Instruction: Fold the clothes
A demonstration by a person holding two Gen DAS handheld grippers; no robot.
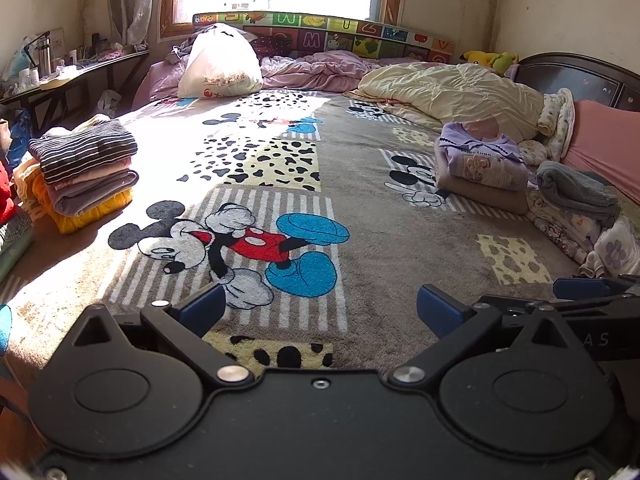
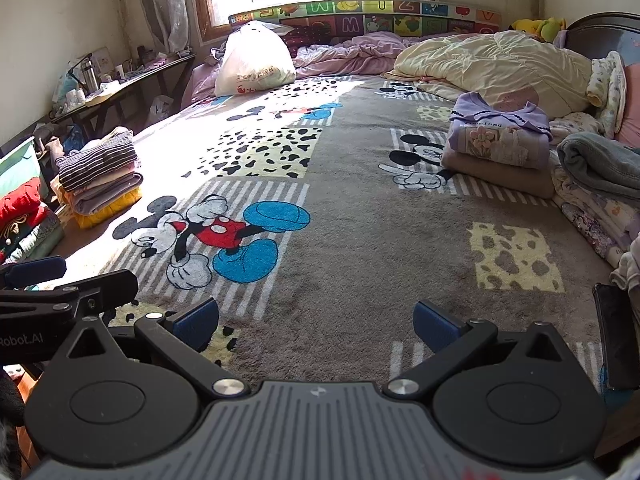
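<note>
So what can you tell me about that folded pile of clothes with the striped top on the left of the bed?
The folded pile is a neat stack near the bed's left edge, in sunlight. A dark, white-striped knit lies on top, pinkish and grey-mauve layers under it, and a yellow-orange knit at the bottom. It rests on the cartoon blanket; neither gripper touches it.

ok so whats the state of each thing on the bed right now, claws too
left claw: open, nothing between its fingers
right claw: open, nothing between its fingers
striped stack: folded, piled at the bed's left edge
purple top stack: folded, lying on a beige piece
grey garment: loosely bunched, not neatly folded
cream quilt: rumpled
white bag: stuffed full, upright
</note>
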